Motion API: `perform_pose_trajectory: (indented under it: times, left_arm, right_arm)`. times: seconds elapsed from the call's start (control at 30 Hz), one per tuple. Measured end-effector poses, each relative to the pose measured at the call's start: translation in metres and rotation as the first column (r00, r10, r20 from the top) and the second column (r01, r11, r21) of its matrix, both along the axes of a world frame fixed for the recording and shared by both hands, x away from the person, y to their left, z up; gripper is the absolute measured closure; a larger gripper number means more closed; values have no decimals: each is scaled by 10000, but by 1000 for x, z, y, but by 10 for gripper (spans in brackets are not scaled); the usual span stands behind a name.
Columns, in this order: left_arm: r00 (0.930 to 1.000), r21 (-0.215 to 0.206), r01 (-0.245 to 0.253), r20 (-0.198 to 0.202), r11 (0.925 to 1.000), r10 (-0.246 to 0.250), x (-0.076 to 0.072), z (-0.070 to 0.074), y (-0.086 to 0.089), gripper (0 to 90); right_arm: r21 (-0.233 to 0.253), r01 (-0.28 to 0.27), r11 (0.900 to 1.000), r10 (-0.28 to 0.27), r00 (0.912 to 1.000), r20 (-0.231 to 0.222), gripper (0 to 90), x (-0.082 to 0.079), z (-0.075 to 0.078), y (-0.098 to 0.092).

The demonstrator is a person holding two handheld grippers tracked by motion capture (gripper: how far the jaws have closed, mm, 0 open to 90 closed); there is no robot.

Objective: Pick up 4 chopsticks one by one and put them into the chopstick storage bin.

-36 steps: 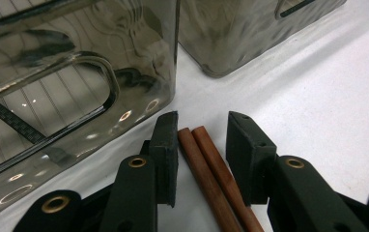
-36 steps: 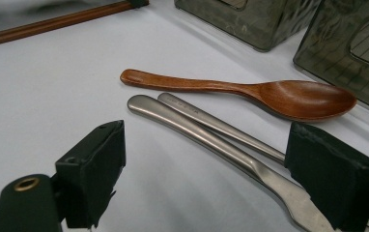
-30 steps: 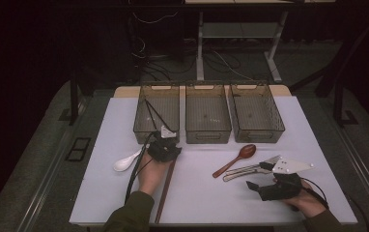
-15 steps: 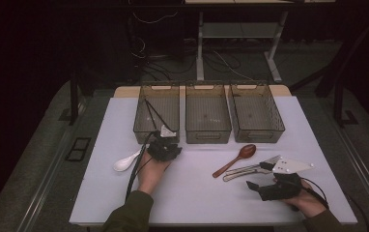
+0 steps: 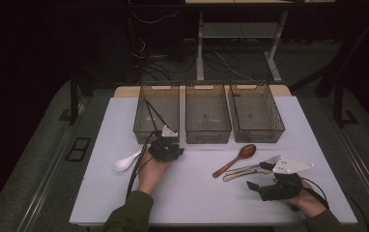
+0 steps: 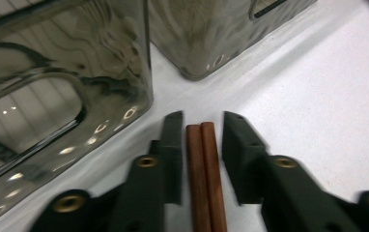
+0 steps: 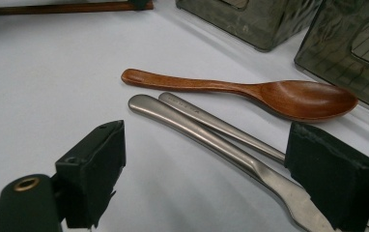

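My left hand [image 5: 149,175] reaches forward over the white table [image 5: 100,193], its left gripper [image 6: 199,145] low by the near corner of the left bin [image 5: 156,115]. Its jaws straddle a pair of wooden chopsticks [image 6: 204,169] lying on the table, slightly parted, with a small gap on each side. My right hand [image 5: 308,200] rests at the near right, and the right gripper [image 7: 204,174] gapes wide over two metal handles [image 7: 206,130]. I count three bins, two chopsticks, one wooden spoon [image 7: 250,94], one white spoon [image 5: 126,162] and two metal utensils [image 5: 250,170], one of them a fork.
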State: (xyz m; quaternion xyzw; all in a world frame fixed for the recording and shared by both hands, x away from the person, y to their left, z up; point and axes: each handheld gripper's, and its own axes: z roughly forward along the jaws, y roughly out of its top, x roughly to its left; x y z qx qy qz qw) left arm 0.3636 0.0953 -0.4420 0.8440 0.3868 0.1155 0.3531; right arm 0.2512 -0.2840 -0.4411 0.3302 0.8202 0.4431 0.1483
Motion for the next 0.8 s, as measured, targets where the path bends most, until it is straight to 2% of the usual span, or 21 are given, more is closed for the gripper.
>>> perform_pose_trajectory:
  times: [0.1,0.27,0.37,0.57,0.8]
  left_arm:
    - [10000,-176,92,31,9998,-91,-5,7,5,588]
    - [9992,-732,375,168,9966,-364,-20,18,22,481]
    - [9989,-806,398,271,9959,-378,-30,23,34,453]
    - [9978,-1137,598,360,9917,-560,-49,24,56,435]
    - [9971,-1146,627,503,9914,-572,-68,23,79,435]
  right_arm:
    - [7,-5,10000,5,10000,3,143,0,0,0]
    - [14,-18,10000,18,10000,15,143,0,0,-1]
    - [-13,-53,10000,53,10000,40,143,-1,1,-1]
    - [4,-114,9999,114,9999,53,143,-1,1,0]
    - [-24,-125,9999,125,9999,56,143,-1,0,0]
